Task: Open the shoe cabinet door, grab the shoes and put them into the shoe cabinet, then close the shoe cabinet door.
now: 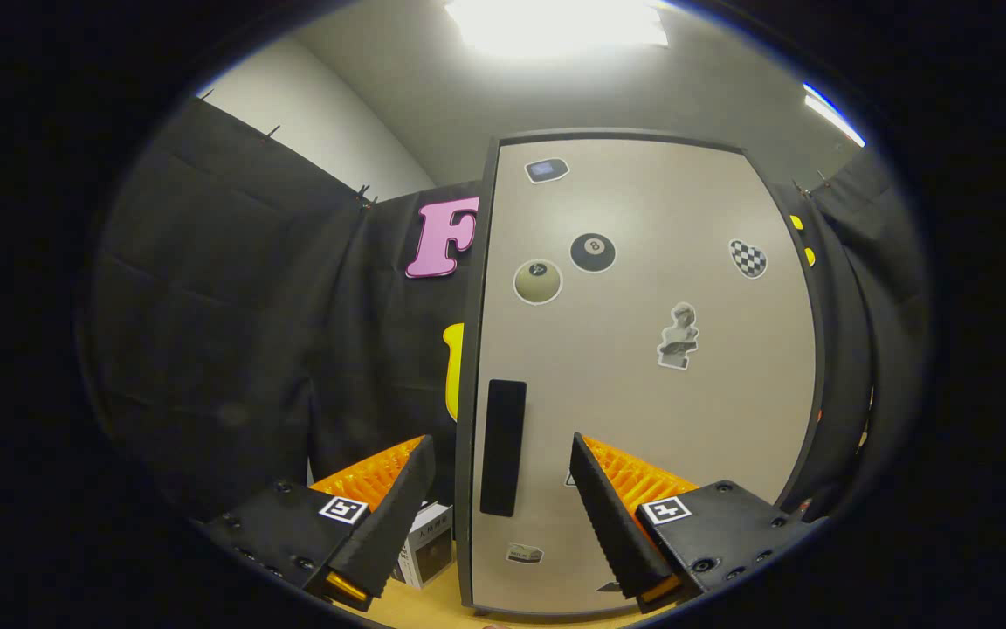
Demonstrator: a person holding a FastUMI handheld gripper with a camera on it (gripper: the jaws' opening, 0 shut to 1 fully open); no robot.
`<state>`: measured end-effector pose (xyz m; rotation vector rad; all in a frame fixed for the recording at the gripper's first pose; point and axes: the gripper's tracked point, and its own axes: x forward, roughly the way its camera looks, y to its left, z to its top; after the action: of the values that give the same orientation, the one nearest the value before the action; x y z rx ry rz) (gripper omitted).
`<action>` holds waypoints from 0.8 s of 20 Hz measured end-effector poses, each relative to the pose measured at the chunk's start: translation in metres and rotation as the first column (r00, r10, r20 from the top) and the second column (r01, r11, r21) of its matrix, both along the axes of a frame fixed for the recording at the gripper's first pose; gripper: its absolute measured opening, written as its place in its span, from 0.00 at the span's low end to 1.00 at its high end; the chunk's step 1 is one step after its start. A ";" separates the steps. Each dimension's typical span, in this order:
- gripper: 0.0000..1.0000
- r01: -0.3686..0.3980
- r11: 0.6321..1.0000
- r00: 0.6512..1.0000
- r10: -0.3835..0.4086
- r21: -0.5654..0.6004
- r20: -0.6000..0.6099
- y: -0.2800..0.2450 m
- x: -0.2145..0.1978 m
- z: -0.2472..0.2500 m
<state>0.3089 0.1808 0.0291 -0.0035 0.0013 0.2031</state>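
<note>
The shoe cabinet stands upright just ahead of me, its beige door shut and dotted with stickers. A black vertical handle runs down the door's left edge. My gripper is open, its two fingers spread to either side of that handle, which sits in the gap between them and a little beyond the tips. Nothing is held between the fingers.
A small white and black box sits on the wooden table left of the cabinet's base, behind my left finger. Black cloth walls hang to the left and right of the cabinet.
</note>
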 end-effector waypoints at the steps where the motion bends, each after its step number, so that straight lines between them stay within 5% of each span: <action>1: 0.98 0.003 1.000 1.000 -0.003 0.002 -0.014 0.003 0.007 -0.005; 7: 0.93 0.036 0.999 0.997 -0.035 0.021 -0.066 0.010 0.043 -0.021; 11: 0.76 0.043 0.999 0.992 -0.044 -0.011 -0.120 0.015 0.059 -0.039; 16: 0.42 0.079 0.997 0.980 -0.077 0.001 -0.185 0.013 0.064 -0.053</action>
<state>0.3732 0.1937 -0.0241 0.0236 0.1856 0.1242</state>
